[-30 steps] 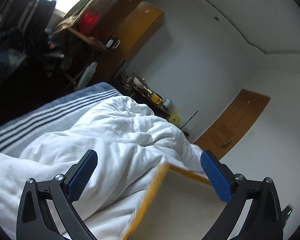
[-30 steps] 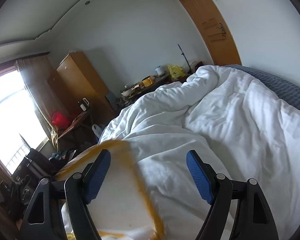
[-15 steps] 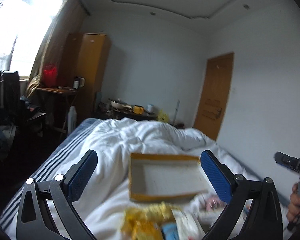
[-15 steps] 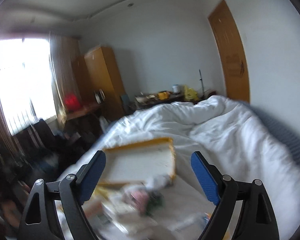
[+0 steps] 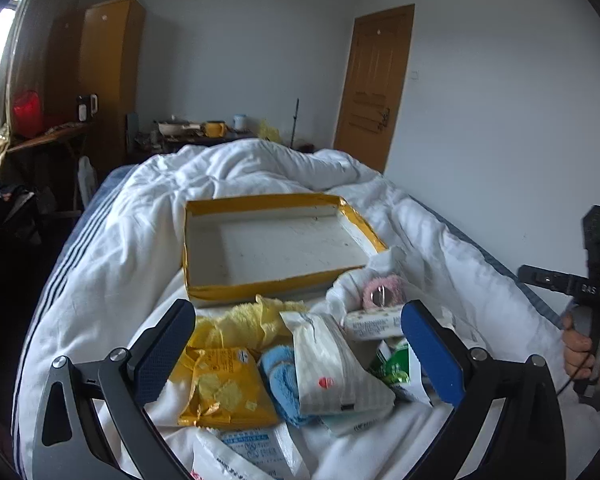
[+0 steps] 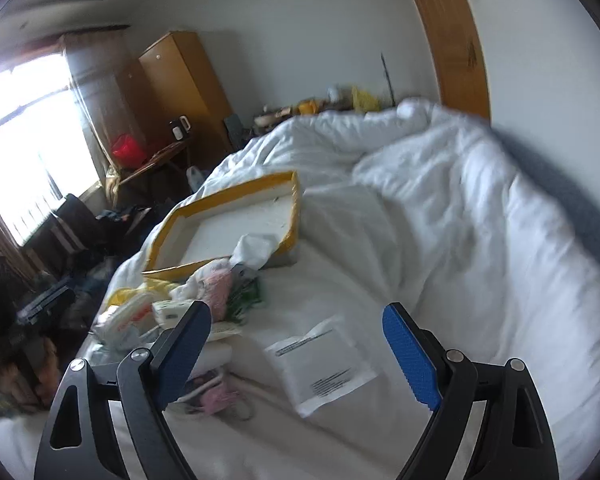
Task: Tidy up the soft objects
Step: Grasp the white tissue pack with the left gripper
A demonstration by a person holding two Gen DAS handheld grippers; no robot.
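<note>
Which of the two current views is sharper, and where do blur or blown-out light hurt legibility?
Left wrist view: sharp; the yellow-rimmed white tray and print on the yellow plastic packet are crisp, with straight lines bowed by the fisheye. Right wrist view: motion-smeared; the white duvet edge streaks, the pile of soft items is mushy, and the window is blown out.

The blue towel [image 5: 284, 380] lies half under a white packet [image 5: 328, 364]; the pile [image 6: 188, 304] at nine o'clock is blurred.
</note>
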